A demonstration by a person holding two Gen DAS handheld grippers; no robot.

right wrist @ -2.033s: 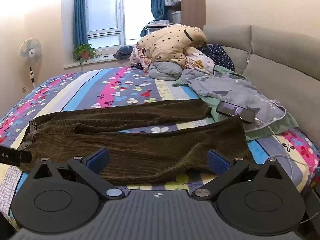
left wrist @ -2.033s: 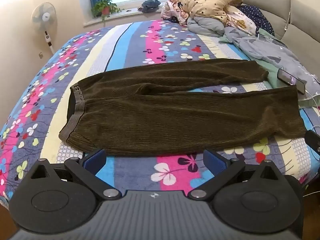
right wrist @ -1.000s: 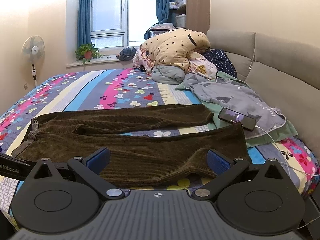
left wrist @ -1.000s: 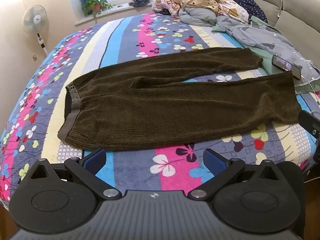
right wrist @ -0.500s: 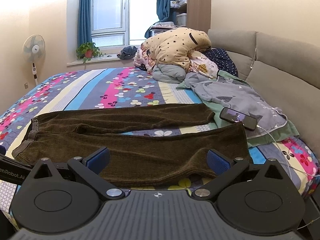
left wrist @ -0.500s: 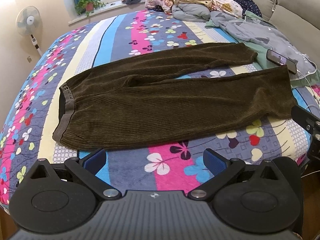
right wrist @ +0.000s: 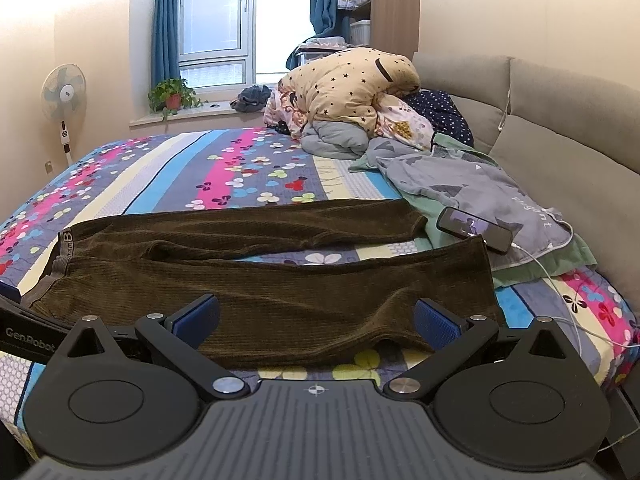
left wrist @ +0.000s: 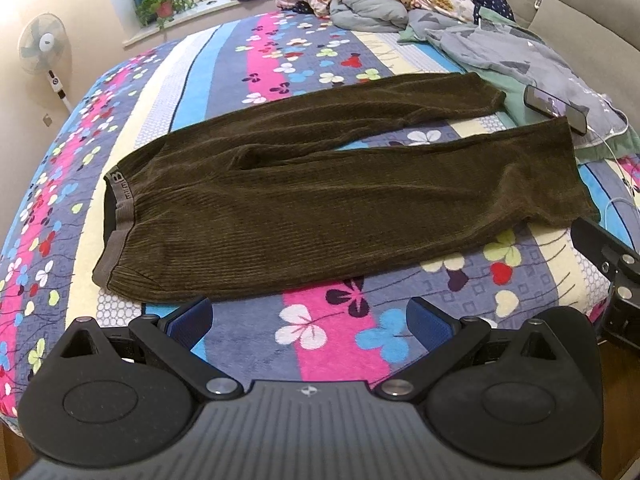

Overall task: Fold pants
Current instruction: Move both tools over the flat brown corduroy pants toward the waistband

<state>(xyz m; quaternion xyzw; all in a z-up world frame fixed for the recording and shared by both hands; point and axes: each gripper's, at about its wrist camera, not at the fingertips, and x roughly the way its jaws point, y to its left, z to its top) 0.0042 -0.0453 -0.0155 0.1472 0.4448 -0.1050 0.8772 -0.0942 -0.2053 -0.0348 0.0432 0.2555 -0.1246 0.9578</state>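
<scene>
Fingers wide on both grippers, left (left wrist: 308, 318) & right (right wrist: 316, 320), nothing held. Pants (left wrist: 320, 200) lie flat across bed (left wrist: 320, 344), waistband left. Risk: phone (right wrist: 474, 229) w/ cable touches far-right hem, a lift could drag it.

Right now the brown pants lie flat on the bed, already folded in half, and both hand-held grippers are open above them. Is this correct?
Not quite: the pants are not folded. The left wrist view shows both legs spread apart, lying full length on the bed. The rest holds: the left hand-held gripper and right hand-held gripper are open and hold nothing.
</scene>
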